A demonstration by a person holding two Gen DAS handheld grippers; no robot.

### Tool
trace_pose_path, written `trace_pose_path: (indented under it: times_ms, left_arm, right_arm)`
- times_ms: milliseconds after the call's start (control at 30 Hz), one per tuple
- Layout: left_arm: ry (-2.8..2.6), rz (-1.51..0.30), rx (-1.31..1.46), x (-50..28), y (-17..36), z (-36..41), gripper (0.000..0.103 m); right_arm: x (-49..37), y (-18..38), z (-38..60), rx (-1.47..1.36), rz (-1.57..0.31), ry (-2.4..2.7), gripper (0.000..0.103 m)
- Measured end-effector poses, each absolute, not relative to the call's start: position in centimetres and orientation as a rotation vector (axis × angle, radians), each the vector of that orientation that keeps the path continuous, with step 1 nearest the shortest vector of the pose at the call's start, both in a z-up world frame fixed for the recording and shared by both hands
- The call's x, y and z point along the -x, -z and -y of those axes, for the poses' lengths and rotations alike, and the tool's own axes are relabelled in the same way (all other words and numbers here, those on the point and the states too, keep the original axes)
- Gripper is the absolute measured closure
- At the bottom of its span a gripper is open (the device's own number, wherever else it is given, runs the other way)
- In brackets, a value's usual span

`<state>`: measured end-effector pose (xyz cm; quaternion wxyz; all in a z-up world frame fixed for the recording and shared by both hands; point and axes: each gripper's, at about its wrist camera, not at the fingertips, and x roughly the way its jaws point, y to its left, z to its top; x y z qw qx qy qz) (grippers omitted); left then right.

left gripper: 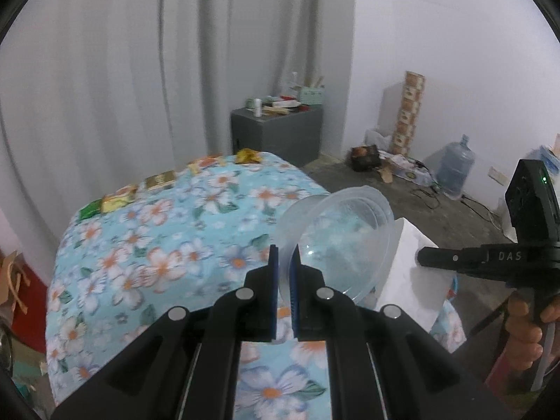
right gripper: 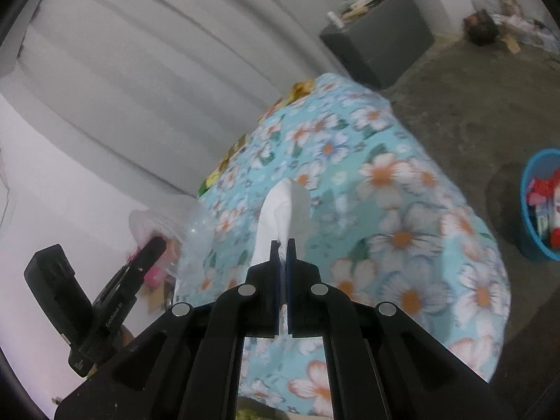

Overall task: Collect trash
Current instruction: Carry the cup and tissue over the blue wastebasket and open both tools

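You have both hands loaded. Your left gripper is clenched on the rim of a clear plastic container, pinching the thin wall edge-on so the tub hangs tilted with its mouth turned toward the camera; a rim grip is probably the only way narrow jaws can take something that wide. Your right gripper is clenched on a white tissue, which stands up limp from between the jaws. Both pieces are lifted clear above the tabletop with its flowered cloth, so this reads as carrying rather than picking.

More trash is left: a row of small wrappers lies along the far left edge of the cloth, well apart from either gripper.

The right wrist view gives you what the left cannot: a blue bin on the floor to the right, already holding red and white scraps, the likely place for both loads. The left wrist view shows the far corner instead, with a grey cabinet and a water jug, and your right hand on its handle beside the tissue
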<state>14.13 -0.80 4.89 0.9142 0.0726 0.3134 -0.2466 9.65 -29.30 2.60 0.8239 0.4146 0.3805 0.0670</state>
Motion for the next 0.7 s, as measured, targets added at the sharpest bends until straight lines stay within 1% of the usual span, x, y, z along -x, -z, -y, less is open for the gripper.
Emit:
trace_pose_path:
  times_ms: [300, 500, 700]
  left_arm:
    - [0.636, -0.718, -0.172, -15.6, -4.1, 7.9, 0.098]
    - [0.751, -0.779, -0.213, -16.2, -3.3, 15.3, 0.098]
    - [0.833, -0.84, -0.276, -16.5, -1.5, 23.1, 0.098]
  right_arm:
    - [-6.0, -1.7, 35.2, -0.959, -0.741, -0.045, 0.102]
    - [-3.4, -1.5, 40.3, -0.965, -0.708, 0.065, 0.102]
    - [-0.6, -0.1, 47.4, -0.947, -0.731, 0.259, 0.101]
